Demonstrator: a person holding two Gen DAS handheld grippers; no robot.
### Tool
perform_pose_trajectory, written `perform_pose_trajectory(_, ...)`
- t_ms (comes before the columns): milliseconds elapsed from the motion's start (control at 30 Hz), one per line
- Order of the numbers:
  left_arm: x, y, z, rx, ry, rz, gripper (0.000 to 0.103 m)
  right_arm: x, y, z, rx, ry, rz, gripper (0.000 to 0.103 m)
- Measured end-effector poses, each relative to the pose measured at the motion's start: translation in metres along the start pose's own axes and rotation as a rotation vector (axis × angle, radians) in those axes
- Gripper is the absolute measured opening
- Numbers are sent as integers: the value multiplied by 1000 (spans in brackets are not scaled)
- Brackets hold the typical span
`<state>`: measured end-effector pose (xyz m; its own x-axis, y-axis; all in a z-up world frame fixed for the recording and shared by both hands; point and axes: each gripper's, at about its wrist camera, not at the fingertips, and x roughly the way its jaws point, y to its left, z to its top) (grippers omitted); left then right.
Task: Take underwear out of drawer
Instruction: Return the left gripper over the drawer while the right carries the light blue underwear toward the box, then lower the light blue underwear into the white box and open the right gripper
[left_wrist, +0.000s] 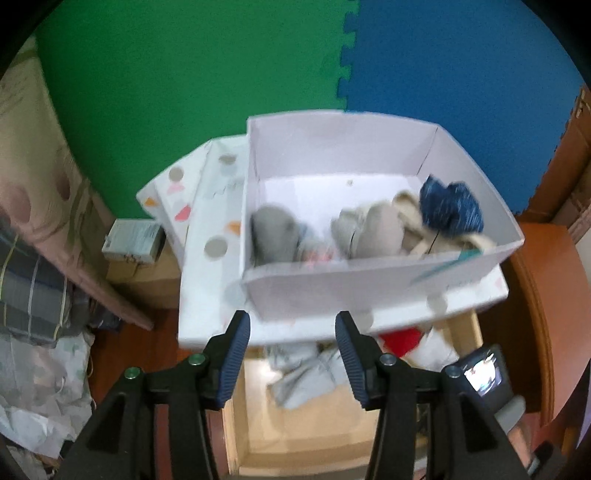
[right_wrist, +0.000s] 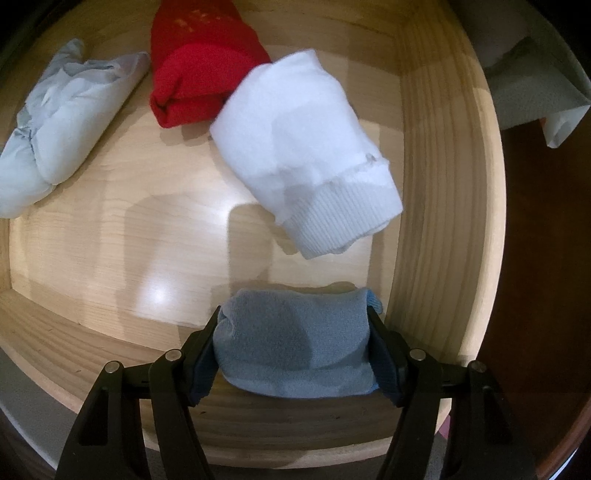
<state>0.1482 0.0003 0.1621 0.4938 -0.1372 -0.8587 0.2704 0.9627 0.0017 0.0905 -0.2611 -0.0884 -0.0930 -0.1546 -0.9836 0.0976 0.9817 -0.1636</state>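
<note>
In the right wrist view my right gripper (right_wrist: 295, 317) points down into a light wooden drawer (right_wrist: 436, 184), shut on a light blue rolled garment (right_wrist: 295, 347) near the front wall. A white roll (right_wrist: 306, 166), a red roll (right_wrist: 199, 77) and a pale grey roll (right_wrist: 55, 136) lie on the drawer floor. In the left wrist view my left gripper (left_wrist: 291, 325) hangs open and empty in front of a white box (left_wrist: 369, 280) holding several rolled garments, grey (left_wrist: 275, 232), beige (left_wrist: 373, 232) and dark blue (left_wrist: 450, 206).
The white box sits on a white spotted lid (left_wrist: 207, 258) above the drawer (left_wrist: 314, 435). Green and blue foam mats (left_wrist: 184, 74) cover the wall behind. Folded cloth and bags (left_wrist: 40, 332) pile up at the left. A brown wooden surface (left_wrist: 532, 295) lies at the right.
</note>
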Motion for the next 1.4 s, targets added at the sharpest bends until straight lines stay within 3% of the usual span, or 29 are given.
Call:
perform_pose_trajectory(300, 33, 17, -70, -34, 78, 43, 49, -12, 2, -4, -26, -76, 46, 61)
perform_pose_trajectory(633, 67, 18, -116, -29, 96, 87, 49, -48, -9, 2, -17, -127, 96, 60)
perform_pose_trajectory(900, 83, 15, -141, 21, 81, 127, 49, -118, -17, -1, -28, -227, 124, 60)
perform_pose_trajectory(1133, 84, 31, -145, -81, 75, 61, 49, -184, -37, -3, -51, -334, 123, 60)
perform_pose_trajectory(1400, 73, 30, -146, -93, 10, 87, 49, -282, -41, 18, -65, -493, 103, 60)
